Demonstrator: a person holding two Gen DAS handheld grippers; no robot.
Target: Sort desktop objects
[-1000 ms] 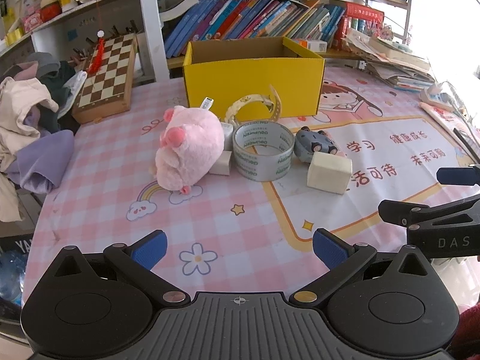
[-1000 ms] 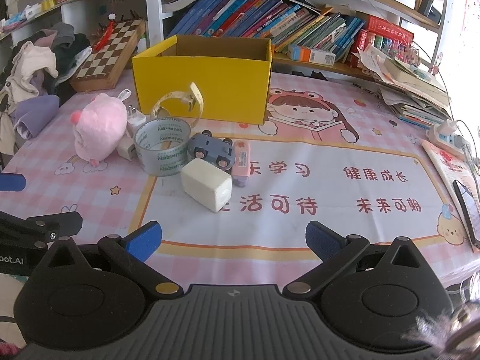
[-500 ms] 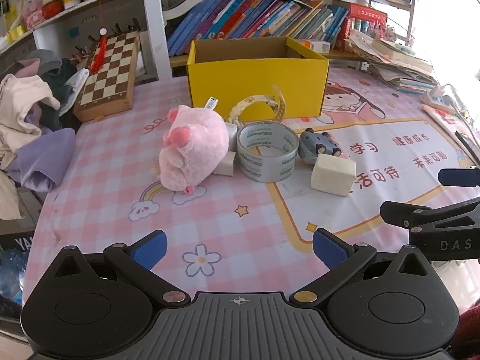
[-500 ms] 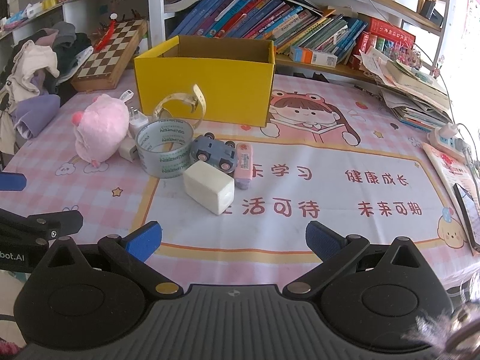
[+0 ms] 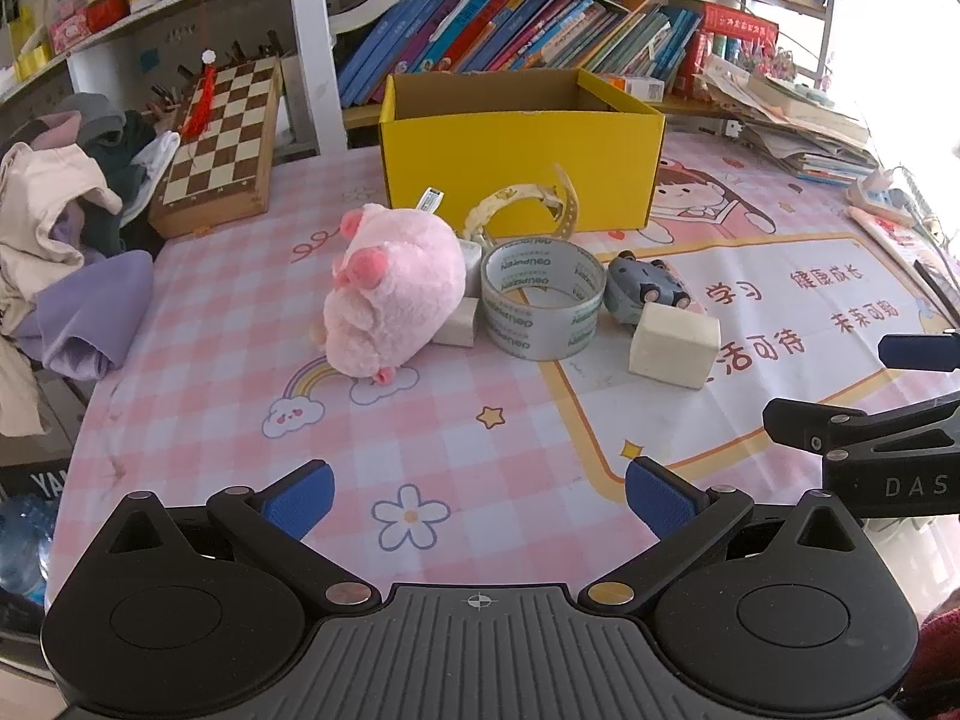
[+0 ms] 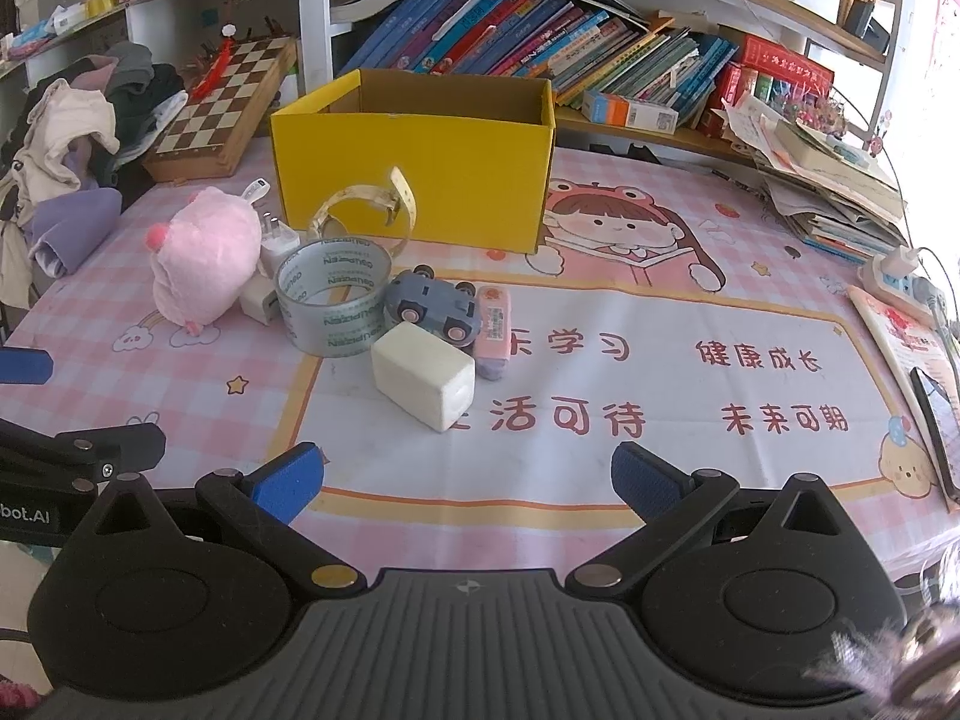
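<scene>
An open yellow box (image 5: pixel 521 166) (image 6: pixel 414 174) stands at the back of the table. In front of it lie a pink plush pig (image 5: pixel 393 294) (image 6: pixel 201 258), a tape roll (image 5: pixel 542 298) (image 6: pixel 331 294), a pale watch (image 5: pixel 528 207) (image 6: pixel 366 204), a grey toy car (image 5: pixel 645 288) (image 6: pixel 432 303), a cream block (image 5: pixel 673 345) (image 6: pixel 423 375), a pink eraser (image 6: pixel 493 330) and white chargers (image 6: pixel 270 267). My left gripper (image 5: pixel 478 498) is open and empty, short of the pig. My right gripper (image 6: pixel 468 483) is open and empty, short of the cream block.
A chessboard (image 5: pixel 222 138) and a pile of clothes (image 5: pixel 60 228) lie at the left. Books fill the shelf (image 6: pixel 540 36) behind the box. Stacked papers (image 6: pixel 834 180), a power strip (image 6: pixel 906 279) and a phone (image 6: pixel 939 426) sit at the right edge.
Both grippers have moved slightly forward towards the cluster of objects, so it looks a little nearer. Both stay open and nothing on the table has moved.
</scene>
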